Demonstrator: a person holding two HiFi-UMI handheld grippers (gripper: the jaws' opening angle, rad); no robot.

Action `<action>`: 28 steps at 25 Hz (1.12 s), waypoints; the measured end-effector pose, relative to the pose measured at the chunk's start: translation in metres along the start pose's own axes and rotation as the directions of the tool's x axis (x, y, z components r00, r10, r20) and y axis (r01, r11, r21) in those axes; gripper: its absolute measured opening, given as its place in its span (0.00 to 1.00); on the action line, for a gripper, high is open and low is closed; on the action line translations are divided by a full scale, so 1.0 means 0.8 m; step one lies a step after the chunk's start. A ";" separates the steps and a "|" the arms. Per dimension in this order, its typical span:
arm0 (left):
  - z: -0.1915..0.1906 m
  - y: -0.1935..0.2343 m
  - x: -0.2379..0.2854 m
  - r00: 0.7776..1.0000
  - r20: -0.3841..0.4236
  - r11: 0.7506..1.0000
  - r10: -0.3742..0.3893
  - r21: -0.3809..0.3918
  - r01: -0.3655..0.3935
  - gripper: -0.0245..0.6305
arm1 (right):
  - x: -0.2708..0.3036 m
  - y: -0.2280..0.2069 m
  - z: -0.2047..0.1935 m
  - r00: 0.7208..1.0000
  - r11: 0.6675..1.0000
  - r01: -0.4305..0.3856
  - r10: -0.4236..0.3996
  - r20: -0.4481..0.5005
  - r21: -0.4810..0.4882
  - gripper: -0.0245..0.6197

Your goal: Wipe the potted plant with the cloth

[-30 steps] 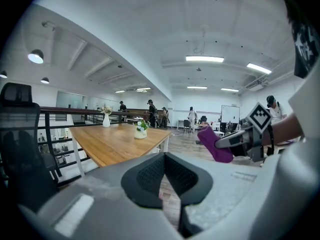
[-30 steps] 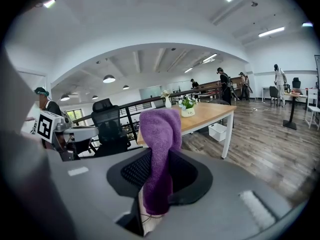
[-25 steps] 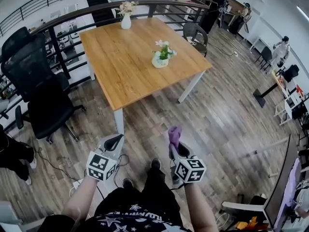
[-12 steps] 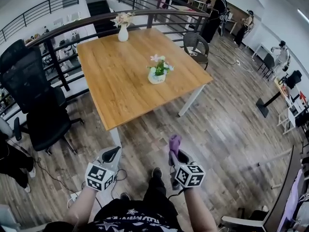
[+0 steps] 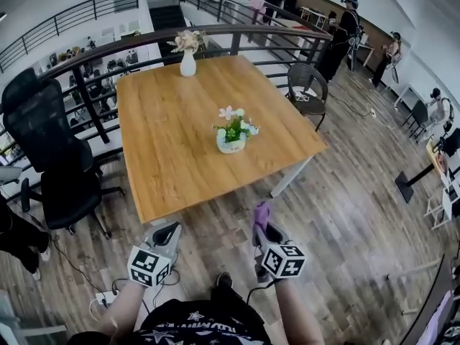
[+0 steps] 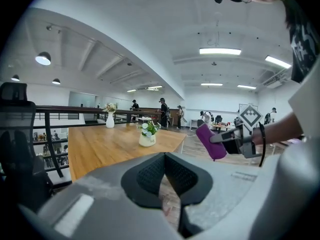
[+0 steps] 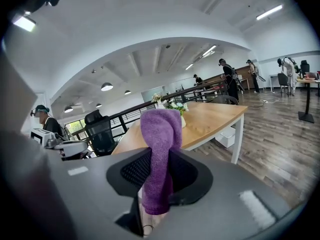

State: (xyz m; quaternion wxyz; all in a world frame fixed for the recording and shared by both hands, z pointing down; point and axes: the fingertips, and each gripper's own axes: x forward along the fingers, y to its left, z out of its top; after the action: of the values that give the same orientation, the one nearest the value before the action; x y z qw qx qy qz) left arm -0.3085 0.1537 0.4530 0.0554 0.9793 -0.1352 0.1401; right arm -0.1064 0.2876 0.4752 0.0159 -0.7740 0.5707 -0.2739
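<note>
The potted plant (image 5: 231,134), small white and pink flowers in a white pot, stands near the middle of the wooden table (image 5: 165,142). It also shows in the left gripper view (image 6: 147,134), and the right gripper view has it (image 7: 180,107) partly behind the cloth. My right gripper (image 5: 260,230) is shut on a purple cloth (image 5: 261,213), which sticks up out of the jaws (image 7: 161,129). My left gripper (image 5: 171,231) is shut with nothing in it (image 6: 164,160). Both are over the wooden floor, just short of the table's near edge.
A white vase of flowers (image 5: 187,52) stands at the table's far edge by a dark railing (image 5: 86,56). A black office chair (image 5: 50,157) is left of the table, a grey chair (image 5: 307,85) at its far right. Several people stand far off.
Both grippers have moved forward over the floor towards the table, so the table and plant now sit closer. The cloth stays in the right gripper.
</note>
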 end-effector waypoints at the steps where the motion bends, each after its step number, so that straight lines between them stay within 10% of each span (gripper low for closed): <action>1: 0.003 -0.001 0.013 1.000 -0.002 1.000 0.010 -0.002 -0.010 0.04 | 0.007 -0.011 0.006 1.000 1.000 -0.010 0.010 -0.004 0.001 0.20; 20: 0.033 0.003 0.143 0.987 -0.033 0.987 0.158 -0.039 -0.159 0.04 | 0.106 -0.121 0.057 0.991 0.994 -0.092 0.098 -0.091 0.064 0.20; 28: 0.049 0.063 0.232 0.994 -0.039 0.994 0.101 -0.035 -0.102 0.09 | 0.167 -0.151 0.095 0.991 0.998 -0.049 0.053 -0.123 0.034 0.20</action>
State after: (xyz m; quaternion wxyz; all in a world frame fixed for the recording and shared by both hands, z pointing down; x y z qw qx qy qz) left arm -0.1411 0.0533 0.4724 0.0687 0.9672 -0.1862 0.1582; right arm 0.0594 0.1884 0.5053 -0.0004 -0.7404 0.5857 -0.3298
